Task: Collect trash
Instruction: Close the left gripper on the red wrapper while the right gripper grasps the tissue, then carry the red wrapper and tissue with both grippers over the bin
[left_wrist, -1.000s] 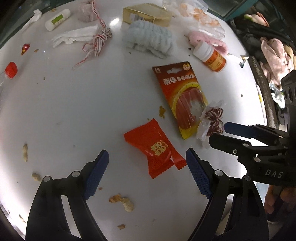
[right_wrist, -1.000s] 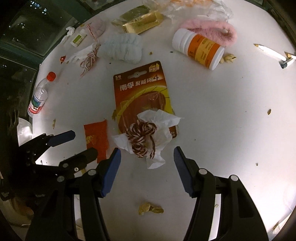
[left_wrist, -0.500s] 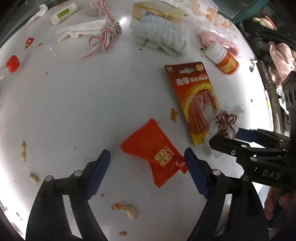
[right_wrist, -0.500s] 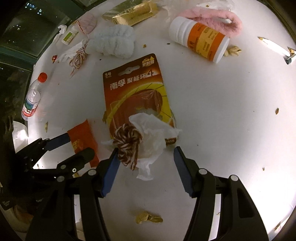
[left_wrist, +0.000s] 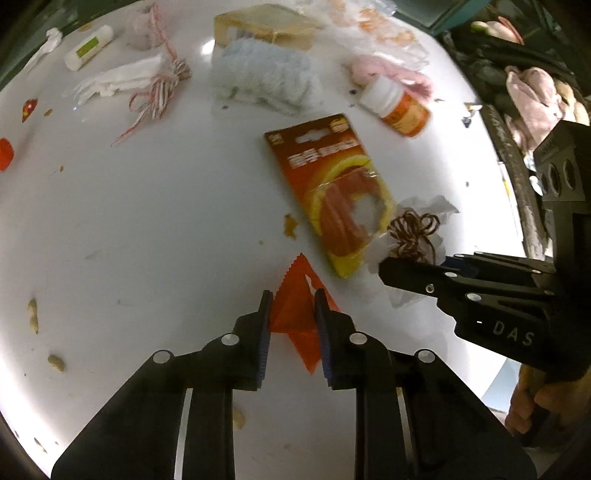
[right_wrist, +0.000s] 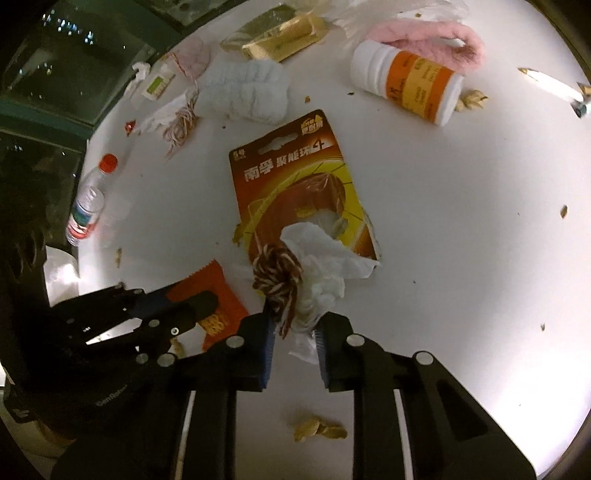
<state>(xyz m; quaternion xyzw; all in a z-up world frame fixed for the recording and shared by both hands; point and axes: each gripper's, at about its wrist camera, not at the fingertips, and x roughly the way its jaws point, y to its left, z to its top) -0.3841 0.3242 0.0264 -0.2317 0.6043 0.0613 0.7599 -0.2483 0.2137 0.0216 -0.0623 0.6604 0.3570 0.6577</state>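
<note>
Simultaneously, the left gripper (left_wrist: 292, 310) pinched the red wrapper (left_wrist: 299, 306) and the right gripper (right_wrist: 294, 325) clamped the tissue wad (right_wrist: 317, 273); lifting both presumably followed.

Left gripper (left_wrist: 293, 317): black frame, blue-padded fingers (left_wrist: 264, 332), jaws drawn close with a narrow gap, pinching a red wrapper (left_wrist: 295, 314) between the pads; held low and level, pointing forward

Right gripper (right_wrist: 294, 330): same build, jaws likewise narrowed, clamped on a crumpled tissue with yarn (right_wrist: 295, 280) at its fingertips; positioned just beside the left unit, on its right, tips angled inward toward it

Right hand (left_wrist: 535, 402): bare fingers wrapped round the handle behind the gripper body, partly visible at frame edge
</note>
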